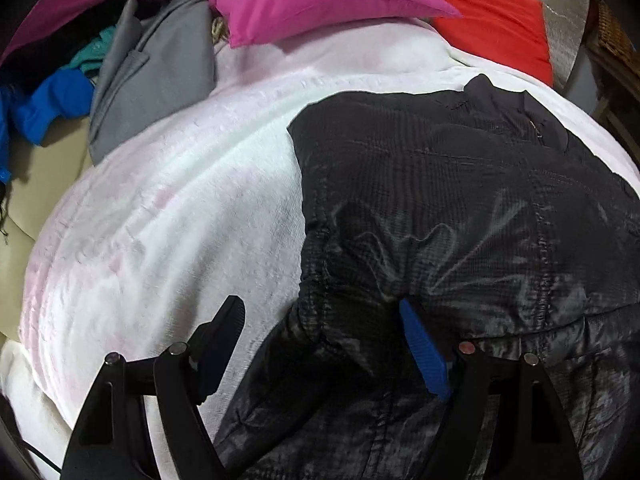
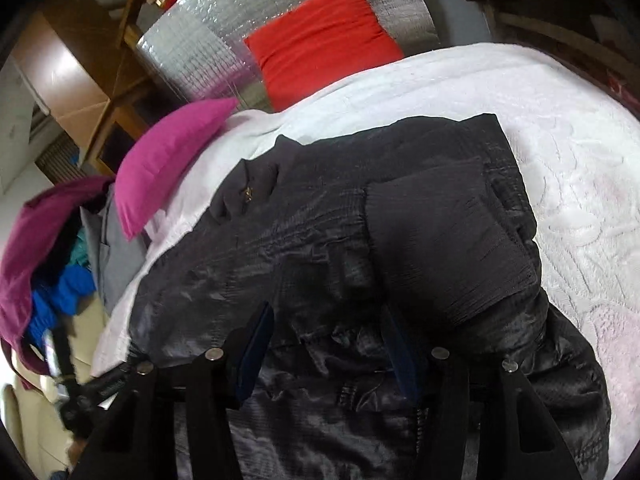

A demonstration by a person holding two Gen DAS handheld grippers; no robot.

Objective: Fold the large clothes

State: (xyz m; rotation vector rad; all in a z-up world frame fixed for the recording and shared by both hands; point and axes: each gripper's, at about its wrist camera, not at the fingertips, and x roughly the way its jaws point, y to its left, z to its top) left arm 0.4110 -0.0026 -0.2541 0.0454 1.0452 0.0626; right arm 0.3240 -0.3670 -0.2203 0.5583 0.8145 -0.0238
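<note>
A black shiny quilted jacket (image 1: 460, 200) lies spread on a white fluffy blanket (image 1: 168, 208). Its collar with a zip is at the far side. My left gripper (image 1: 320, 328) is open, its fingers straddling a bunched fold at the jacket's near left edge, without closing on it. In the right wrist view the jacket (image 2: 320, 240) fills the middle, with a sleeve (image 2: 448, 240) folded across its right part. My right gripper (image 2: 328, 336) is open just above the jacket's near crumpled hem.
A magenta pillow (image 1: 312, 0) and a red pillow (image 1: 492, 20) lie at the head of the bed against silver foil (image 2: 208, 48). A pile of grey, blue, teal and purple clothes (image 1: 120, 68) sits at the left. Wooden furniture (image 2: 104, 80) stands beyond.
</note>
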